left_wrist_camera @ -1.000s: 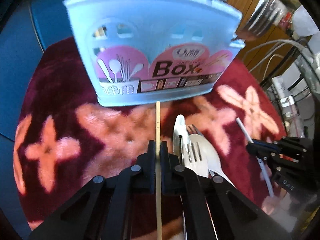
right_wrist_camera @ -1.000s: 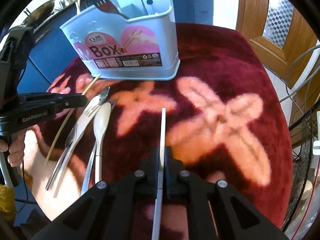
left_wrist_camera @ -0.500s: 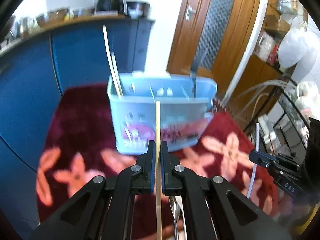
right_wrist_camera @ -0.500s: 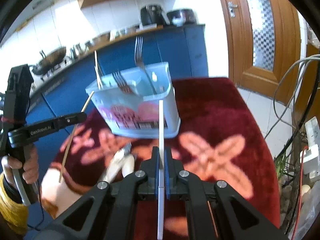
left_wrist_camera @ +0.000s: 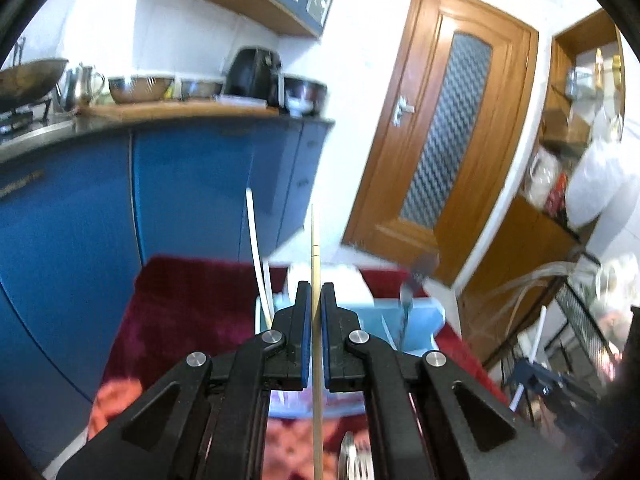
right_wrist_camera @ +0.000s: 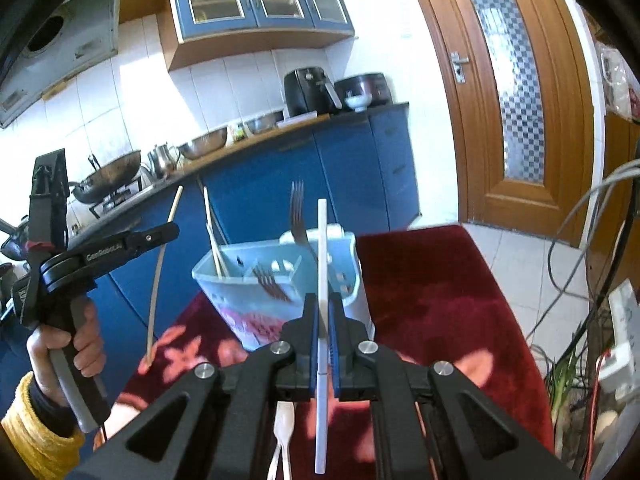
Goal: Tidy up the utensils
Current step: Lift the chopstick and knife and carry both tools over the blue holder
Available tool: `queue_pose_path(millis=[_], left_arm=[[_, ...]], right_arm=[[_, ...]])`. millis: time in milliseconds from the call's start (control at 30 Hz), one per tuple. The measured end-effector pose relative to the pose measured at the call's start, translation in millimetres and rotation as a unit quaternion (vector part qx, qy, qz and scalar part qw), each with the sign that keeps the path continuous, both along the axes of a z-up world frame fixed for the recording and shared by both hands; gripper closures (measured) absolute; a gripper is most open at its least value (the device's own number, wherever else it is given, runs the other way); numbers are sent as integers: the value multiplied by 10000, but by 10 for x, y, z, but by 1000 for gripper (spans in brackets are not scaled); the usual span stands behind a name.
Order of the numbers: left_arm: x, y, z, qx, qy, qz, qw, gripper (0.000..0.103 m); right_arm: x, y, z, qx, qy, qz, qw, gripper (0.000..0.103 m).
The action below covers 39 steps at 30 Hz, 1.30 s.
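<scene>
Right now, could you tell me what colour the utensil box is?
Pale translucent blue utensil box with a pink label, clearest in the right wrist view.

Bright daylight, fisheye warp, motion blur

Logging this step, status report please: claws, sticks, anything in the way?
Left claw shut on wooden chopstick. Right claw shut on white chopstick. Both raised near the utensil box; forks stand inside.

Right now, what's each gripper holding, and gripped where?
Left gripper: wooden chopstick, pinched mid-shaft. Right gripper: white chopstick, also mid-shaft, both ends free.
</scene>
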<state>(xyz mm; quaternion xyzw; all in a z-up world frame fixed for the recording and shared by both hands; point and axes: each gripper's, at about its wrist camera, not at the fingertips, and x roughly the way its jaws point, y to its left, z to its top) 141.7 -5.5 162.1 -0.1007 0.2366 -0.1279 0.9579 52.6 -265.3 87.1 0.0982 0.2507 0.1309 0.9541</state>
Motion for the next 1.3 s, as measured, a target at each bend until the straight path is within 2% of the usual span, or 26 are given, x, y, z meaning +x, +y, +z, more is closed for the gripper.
queue_pose_path(millis=[233, 500, 667, 867, 1167, 1300], left_arm=[[254, 40, 246, -65, -717, 439, 9964, 101], [569, 58, 262, -94, -1190, 766, 9899, 101], [716, 67, 170, -274, -1360, 794, 9871, 101], [801, 10, -35, -106, -1557, 994, 9827, 101], [721, -44, -368, 121, -1793, 1112, 9774, 101], [706, -92, -460, 225, -1738, 1021, 9792, 101]], right_arm=[[176, 0, 225, 4, -384, -145, 9992, 97], [500, 42, 363, -111, -681, -301, 9972, 97], [738, 120, 393, -77, -825, -334, 9960, 97], [944, 207, 309, -90, -1164, -377, 9925, 97], [1132, 324, 24, -264, -1100, -222, 9933, 97], [1133, 362, -62, -376, -1059, -156, 9935, 97]])
